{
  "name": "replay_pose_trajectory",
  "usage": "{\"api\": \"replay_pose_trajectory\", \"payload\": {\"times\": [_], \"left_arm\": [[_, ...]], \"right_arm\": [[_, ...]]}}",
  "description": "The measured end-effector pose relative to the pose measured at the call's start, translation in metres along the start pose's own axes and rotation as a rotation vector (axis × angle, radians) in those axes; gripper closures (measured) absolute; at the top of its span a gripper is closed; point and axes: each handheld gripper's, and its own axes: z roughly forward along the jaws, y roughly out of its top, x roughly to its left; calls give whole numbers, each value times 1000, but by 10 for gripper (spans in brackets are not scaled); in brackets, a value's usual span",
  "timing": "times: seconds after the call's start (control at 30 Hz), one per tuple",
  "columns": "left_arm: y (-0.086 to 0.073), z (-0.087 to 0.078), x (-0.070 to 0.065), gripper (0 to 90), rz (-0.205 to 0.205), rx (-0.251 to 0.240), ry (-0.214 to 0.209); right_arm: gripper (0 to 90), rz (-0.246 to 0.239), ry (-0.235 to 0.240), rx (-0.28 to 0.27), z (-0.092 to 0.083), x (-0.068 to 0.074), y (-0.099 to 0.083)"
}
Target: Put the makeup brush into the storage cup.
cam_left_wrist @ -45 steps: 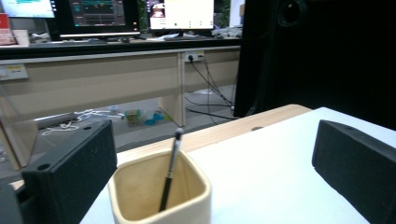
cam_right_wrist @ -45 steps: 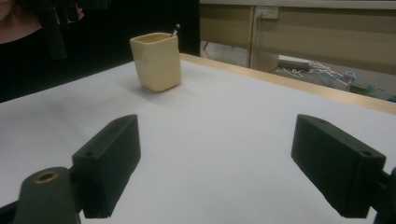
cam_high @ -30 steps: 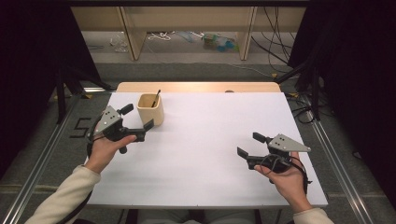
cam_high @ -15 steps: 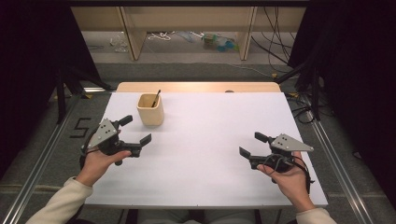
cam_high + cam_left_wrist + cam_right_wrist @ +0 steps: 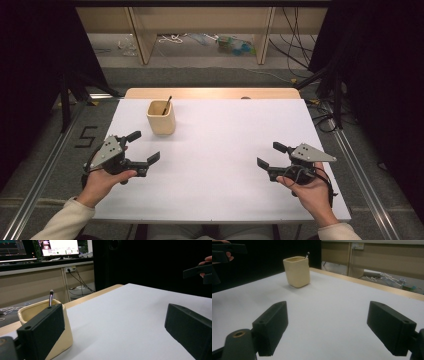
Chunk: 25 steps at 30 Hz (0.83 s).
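I read one mark: a black numeral "5" on the grey floor (image 5: 88, 137) off the tabletop's left edge.

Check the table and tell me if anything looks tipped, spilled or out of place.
Nothing stands out. The cream cup stands upright on the white table with a thin dark stick leaning inside it. Left gripper and right gripper are both open, holding nothing.
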Motion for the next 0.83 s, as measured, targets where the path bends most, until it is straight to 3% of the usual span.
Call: {"api": "replay_pose_trajectory", "payload": {"times": [0.83], "left_arm": [[-1,6,-9,25,-2,5,-12]], "right_arm": [[182,4,6,-4,1,-1,-1]]}}
